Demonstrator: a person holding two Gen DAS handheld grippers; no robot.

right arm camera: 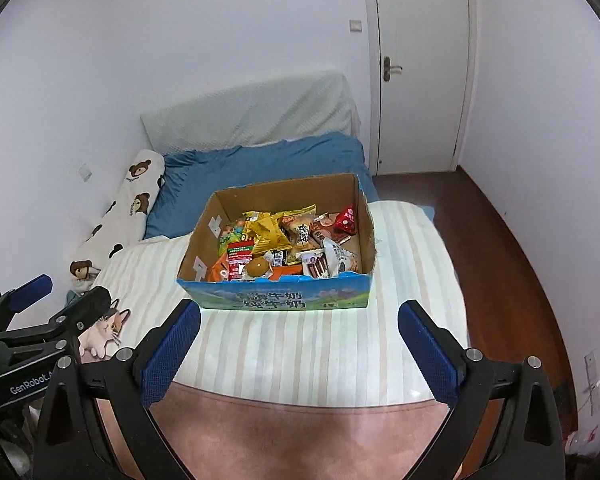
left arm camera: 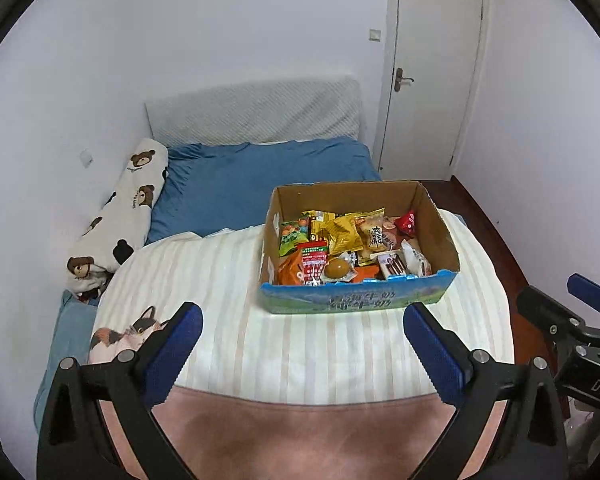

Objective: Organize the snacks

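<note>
An open cardboard box with a blue printed front stands on the striped bed cover, filled with several snack packs: yellow bags, a red-and-white pack, a brown round snack, a small red pouch. My left gripper hangs open above the near end of the bed, short of the box, with nothing between its blue pads. My right gripper is likewise open and bare, facing the box front. Each gripper shows at the edge of the other's view.
The striped cover spreads over a bed with a blue sheet, a bear-print bolster along the left wall and a pink blanket at the near end. A shut white door and dark wood floor lie to the right.
</note>
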